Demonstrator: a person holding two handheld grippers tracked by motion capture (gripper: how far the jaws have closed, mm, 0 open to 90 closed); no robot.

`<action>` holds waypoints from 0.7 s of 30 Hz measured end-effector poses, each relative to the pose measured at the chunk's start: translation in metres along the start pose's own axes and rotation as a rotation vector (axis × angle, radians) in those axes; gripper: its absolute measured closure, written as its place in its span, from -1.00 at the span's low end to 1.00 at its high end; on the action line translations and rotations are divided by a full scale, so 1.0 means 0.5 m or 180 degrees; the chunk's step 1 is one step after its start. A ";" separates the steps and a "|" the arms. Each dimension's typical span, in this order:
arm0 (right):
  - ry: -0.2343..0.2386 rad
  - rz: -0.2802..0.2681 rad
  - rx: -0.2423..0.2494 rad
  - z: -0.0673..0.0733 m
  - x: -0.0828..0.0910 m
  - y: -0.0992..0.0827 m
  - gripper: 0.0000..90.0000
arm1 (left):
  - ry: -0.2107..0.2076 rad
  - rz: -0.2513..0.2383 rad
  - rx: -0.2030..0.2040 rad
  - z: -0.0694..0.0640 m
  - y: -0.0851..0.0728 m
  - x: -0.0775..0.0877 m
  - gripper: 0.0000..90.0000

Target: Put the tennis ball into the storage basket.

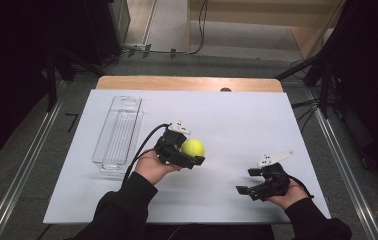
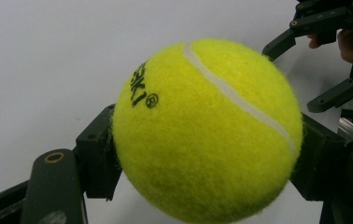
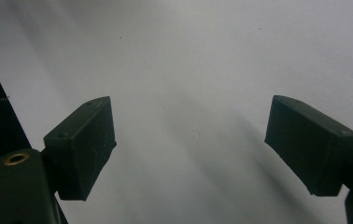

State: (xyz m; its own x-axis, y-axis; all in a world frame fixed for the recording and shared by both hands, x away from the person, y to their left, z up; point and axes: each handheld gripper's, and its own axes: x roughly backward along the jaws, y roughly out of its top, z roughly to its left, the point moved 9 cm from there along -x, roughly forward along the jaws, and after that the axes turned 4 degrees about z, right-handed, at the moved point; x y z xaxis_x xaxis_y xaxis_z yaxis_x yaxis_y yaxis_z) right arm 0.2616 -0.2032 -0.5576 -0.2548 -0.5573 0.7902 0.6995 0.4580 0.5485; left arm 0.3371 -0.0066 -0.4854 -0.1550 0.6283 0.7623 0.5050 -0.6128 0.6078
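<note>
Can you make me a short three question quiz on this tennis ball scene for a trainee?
1. Which gripper holds the tennis ball?
2. True or false: the right gripper has its fingers closed on something.
3. The clear tray lies on which side of the left gripper in the high view: A left, B right?

Key: 1. The left gripper, with the ball squeezed between its fingers. 2. False; they stand apart over the bare white table. 3. A.
</note>
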 end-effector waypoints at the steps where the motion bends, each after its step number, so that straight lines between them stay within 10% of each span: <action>1: -0.0001 0.0000 0.0000 0.000 0.000 0.000 -0.69 | 0.0017 0.0009 -0.0002 0.002 -0.001 0.001 -0.43; 21: -0.0013 -0.0005 -0.0006 -0.001 0.000 0.000 -0.69 | 0.0085 -0.0009 0.0070 0.028 -0.006 0.026 -0.43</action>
State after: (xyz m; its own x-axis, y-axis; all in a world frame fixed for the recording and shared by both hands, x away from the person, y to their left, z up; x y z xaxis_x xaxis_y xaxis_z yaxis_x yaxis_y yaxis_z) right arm 0.2620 -0.2035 -0.5575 -0.2586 -0.5551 0.7906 0.7005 0.4558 0.5491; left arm 0.3457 0.0101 -0.4804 -0.1788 0.6168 0.7665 0.5230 -0.6003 0.6051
